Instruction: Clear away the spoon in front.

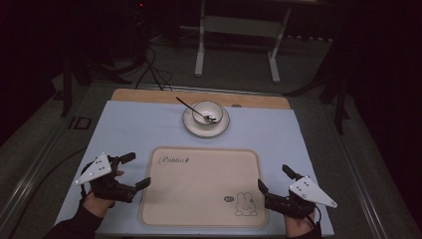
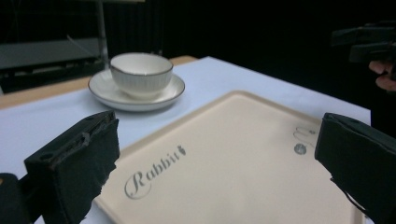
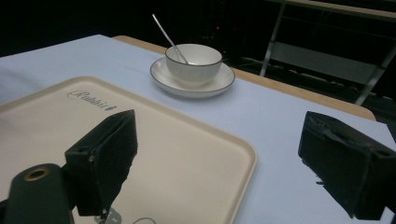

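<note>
A cream tray (image 1: 199,184) marked "Rabbit", with a bunny drawing, lies at the front middle of the table. Behind it a white bowl (image 1: 207,112) sits on a saucer (image 1: 191,125), and a spoon (image 1: 186,104) leans in the bowl with its handle pointing back left. My left gripper (image 1: 141,169) is open beside the tray's left edge, with nothing between its jaws. My right gripper (image 1: 272,176) is open at the tray's front right corner, also holding nothing. The left gripper view looks across the tray (image 2: 233,154) to the bowl (image 2: 141,74). The right gripper view shows the bowl (image 3: 194,63) and spoon (image 3: 166,32).
A pale blue cloth (image 1: 129,129) covers the table, and a wooden strip (image 1: 149,95) shows along its far edge. Beyond the table, a metal frame stand (image 1: 236,50) and cables (image 1: 149,69) are on the dark floor.
</note>
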`<state>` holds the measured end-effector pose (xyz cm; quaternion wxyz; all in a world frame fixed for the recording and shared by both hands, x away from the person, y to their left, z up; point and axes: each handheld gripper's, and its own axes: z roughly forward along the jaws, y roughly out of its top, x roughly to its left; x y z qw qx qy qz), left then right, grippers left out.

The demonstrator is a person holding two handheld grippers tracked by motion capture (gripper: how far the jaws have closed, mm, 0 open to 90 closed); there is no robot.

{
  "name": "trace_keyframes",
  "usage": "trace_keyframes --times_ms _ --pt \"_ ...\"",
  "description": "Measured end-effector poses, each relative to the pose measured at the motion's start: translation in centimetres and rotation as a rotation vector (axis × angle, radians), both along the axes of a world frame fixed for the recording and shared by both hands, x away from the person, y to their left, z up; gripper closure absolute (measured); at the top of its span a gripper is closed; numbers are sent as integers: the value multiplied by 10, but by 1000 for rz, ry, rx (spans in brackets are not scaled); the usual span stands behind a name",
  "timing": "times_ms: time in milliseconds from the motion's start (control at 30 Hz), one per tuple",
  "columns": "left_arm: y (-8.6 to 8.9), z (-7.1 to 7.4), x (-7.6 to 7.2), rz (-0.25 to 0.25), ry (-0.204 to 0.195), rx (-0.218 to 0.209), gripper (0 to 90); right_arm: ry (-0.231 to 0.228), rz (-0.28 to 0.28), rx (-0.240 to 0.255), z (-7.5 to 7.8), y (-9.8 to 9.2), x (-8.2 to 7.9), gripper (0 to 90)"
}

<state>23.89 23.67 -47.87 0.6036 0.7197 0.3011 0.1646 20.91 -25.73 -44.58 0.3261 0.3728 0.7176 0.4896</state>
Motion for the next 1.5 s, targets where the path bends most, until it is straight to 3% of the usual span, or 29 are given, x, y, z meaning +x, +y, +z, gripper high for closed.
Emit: trace_keyframes --times_ms 133,300,533,633,800,933,1000,1500 --pt "-2 2 0 -16 47 -12 5 0 1 4 0 0 -1 117" --pt "-6 10 -3 -43 45 -8 6 -8 11 10 1 2 -4 113" --pt "-16 16 -7 -64 56 37 6 -5 17 8 1 4 -5 112" --pt "-19 19 -7 -97 62 49 5 -4 32 12 2 5 -6 112" --pt "-28 25 -4 -133 90 104 1 -10 59 17 1 8 -6 112" --pt "-33 33 -3 -162 68 118 1 -17 56 19 1 7 -7 112" --pt "-34 38 -2 -179 57 99 1 -17 53 17 1 7 -6 112" --pt "-49 96 22 -182 -42 127 2 -32 56 16 4 7 -9 112"
